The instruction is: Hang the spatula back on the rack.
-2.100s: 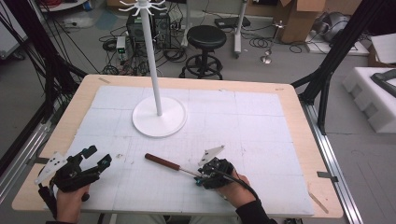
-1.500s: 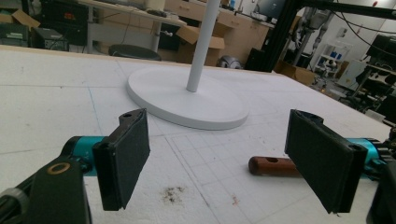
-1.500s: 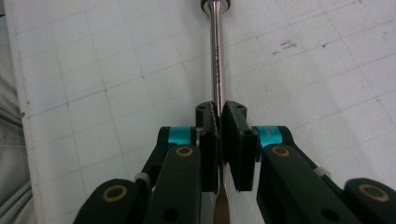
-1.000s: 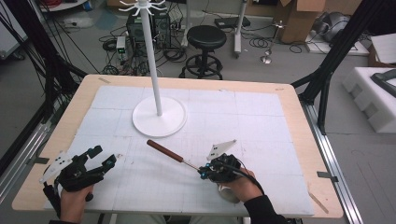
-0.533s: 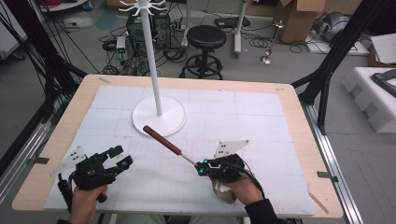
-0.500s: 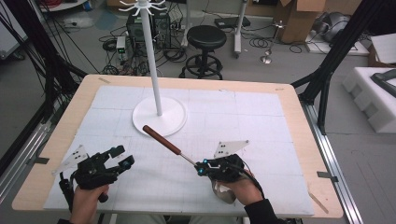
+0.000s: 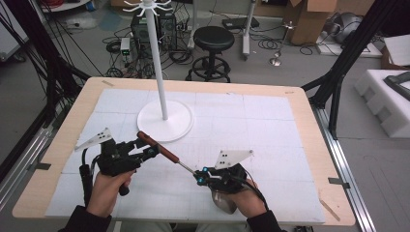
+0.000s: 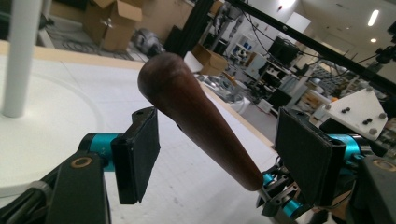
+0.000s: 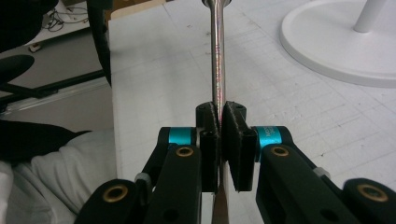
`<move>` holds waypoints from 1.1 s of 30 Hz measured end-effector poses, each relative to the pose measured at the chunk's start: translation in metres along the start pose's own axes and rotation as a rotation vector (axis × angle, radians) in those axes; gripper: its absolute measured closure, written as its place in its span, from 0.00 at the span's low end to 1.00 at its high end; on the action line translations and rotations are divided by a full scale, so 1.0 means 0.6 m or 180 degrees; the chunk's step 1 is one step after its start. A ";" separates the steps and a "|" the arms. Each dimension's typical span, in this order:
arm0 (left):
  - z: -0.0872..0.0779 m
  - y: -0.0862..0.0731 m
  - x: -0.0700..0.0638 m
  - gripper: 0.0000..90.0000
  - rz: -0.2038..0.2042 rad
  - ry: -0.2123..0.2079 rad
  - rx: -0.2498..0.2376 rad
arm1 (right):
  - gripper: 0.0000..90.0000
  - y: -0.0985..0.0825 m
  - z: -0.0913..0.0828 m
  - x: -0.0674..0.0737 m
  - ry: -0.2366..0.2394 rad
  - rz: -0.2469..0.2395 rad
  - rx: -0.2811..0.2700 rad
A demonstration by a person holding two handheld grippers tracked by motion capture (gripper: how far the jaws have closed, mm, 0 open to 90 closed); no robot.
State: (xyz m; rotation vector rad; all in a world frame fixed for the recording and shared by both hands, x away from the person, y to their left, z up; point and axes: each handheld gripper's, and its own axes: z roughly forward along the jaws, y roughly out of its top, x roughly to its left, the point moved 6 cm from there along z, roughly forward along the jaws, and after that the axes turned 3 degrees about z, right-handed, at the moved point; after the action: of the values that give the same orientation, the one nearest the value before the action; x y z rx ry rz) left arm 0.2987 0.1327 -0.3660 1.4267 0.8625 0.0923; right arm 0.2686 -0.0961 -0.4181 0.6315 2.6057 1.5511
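A utensil with a brown wooden handle (image 7: 167,153) and a thin metal shaft (image 7: 186,166) hangs tilted above the white mat. My right gripper (image 7: 198,176) is shut on the shaft; in the right gripper view its pads (image 9: 233,135) pinch the shaft (image 9: 216,56). My left gripper (image 7: 147,146) straddles the handle's free end. In the left gripper view the handle (image 8: 187,102) runs between the two pads (image 8: 137,158) with gaps on both sides. These jaws have just been closing around it and stand open. The right hand covers the utensil's metal head.
A white hook stand, its round base (image 7: 165,121) and pole (image 7: 157,58) close behind the handle, is on the mat. The table's wooden rim (image 7: 309,125) frames the mat. A black stool (image 7: 214,36), cables and cardboard boxes are on the floor beyond.
My left hand moved right and up from the table's left front to the handle's end, and its jaws narrowed. The right gripper swung the handle toward the stand.
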 end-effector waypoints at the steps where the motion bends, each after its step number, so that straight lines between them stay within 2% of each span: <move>1: 0.003 0.002 -0.001 0.37 -0.0005 -0.0006 0.0014 | 0.94 0.000 -0.001 0.002 0.0005 0.0004 -0.0003; 4: 0.010 0.009 -0.005 0.50 0.0011 -0.0007 0.0078 | 0.94 0.002 -0.004 0.004 -0.0006 -0.0010 -0.0056; 6: 0.014 0.016 -0.005 0.61 -0.0046 0.0044 0.0085 | 0.94 0.003 -0.006 0.006 -0.0028 -0.0032 -0.0077; 8: 0.017 0.023 -0.008 0.67 -0.0079 0.0009 0.0052 | 0.94 0.004 -0.007 0.008 -0.0045 -0.0041 -0.0090; 16: 0.025 0.052 -0.042 0.74 -0.0010 -0.0179 0.0019 | 0.94 0.008 -0.014 0.012 -0.0020 -0.0077 -0.0178; 20: 0.030 0.070 -0.072 0.78 0.0060 -0.0362 -0.0003 | 0.94 0.012 -0.018 0.018 0.0027 -0.0085 -0.0247; 28: 0.037 0.099 -0.113 0.80 0.0256 -0.0527 -0.0022 | 0.94 0.026 -0.025 0.026 0.0122 -0.0102 -0.0386; 33: 0.041 0.116 -0.136 0.81 0.0441 -0.0615 -0.0026 | 0.94 0.036 -0.030 0.031 0.0232 -0.0060 -0.0478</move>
State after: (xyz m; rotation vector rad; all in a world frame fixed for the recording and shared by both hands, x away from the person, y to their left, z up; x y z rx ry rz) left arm 0.2852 0.0823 -0.2691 1.4605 0.6042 0.0615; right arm 0.2540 -0.0952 -0.3881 0.5465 2.5053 1.7754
